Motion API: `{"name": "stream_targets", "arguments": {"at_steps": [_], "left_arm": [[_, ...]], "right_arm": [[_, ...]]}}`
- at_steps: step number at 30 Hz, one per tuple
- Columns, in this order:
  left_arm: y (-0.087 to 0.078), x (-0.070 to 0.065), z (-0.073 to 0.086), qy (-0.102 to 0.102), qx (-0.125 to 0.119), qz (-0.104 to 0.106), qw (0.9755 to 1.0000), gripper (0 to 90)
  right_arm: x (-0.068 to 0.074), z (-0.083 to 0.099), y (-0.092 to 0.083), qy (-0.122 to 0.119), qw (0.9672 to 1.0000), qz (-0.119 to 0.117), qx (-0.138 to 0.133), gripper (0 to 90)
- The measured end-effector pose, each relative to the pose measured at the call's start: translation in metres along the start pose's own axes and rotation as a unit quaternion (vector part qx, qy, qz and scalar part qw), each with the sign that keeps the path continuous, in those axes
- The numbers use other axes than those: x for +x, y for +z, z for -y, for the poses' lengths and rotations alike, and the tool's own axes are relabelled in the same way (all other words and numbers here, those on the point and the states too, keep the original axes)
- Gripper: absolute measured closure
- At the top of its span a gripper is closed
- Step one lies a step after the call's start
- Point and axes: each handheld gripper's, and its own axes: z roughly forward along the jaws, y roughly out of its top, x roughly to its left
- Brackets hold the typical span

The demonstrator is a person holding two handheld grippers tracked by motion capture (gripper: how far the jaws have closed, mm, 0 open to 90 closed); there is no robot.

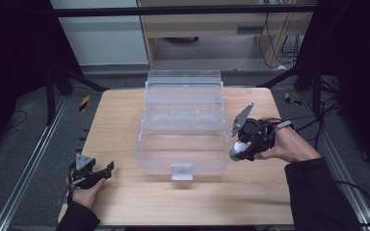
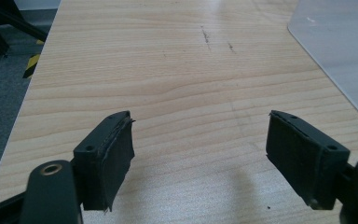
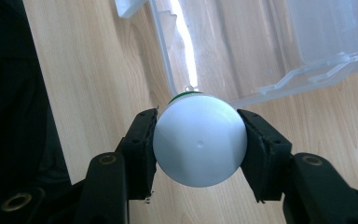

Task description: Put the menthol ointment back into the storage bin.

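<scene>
No readable text, label, brand, number or sign appears on anything here.

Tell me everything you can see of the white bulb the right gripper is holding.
The bulb has a smooth, round, matte white dome with a tiny dimple at its centre and a thin green band showing behind it. The right gripper clamps it, one black pad on each side of the dome. In the high view it is held above the wooden table, just off the right front corner of the clear plastic box, dome towards the gripper's camera. Its base end is too small to make out.
</scene>
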Motion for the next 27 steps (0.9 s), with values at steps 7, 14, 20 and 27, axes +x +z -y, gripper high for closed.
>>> {"name": "stream_targets", "arguments": {"at_steps": [7,14,20,27], "left_arm": [[0.000,0.000,0.000,0.000,0.001,0.001,1.0000,22.3],[0.000,0.000,0.000,0.001,0.002,0.001,1.0000,22.5],[0.000,0.000,0.000,0.001,0.001,0.001,1.0000,22.4],[0.000,0.000,0.000,0.000,0.001,0.001,1.0000,22.4]], "right_arm": [[-0.005,-0.010,-0.001,-0.006,1.0000,-0.001,0.000,50.3],[-0.011,-0.017,0.004,-0.009,0.9999,-0.006,0.001,50.3],[-0.016,-0.022,0.009,-0.011,0.9999,-0.008,0.000,50.3],[-0.021,-0.028,0.015,-0.016,0.9998,-0.009,-0.001,50.3]]}}
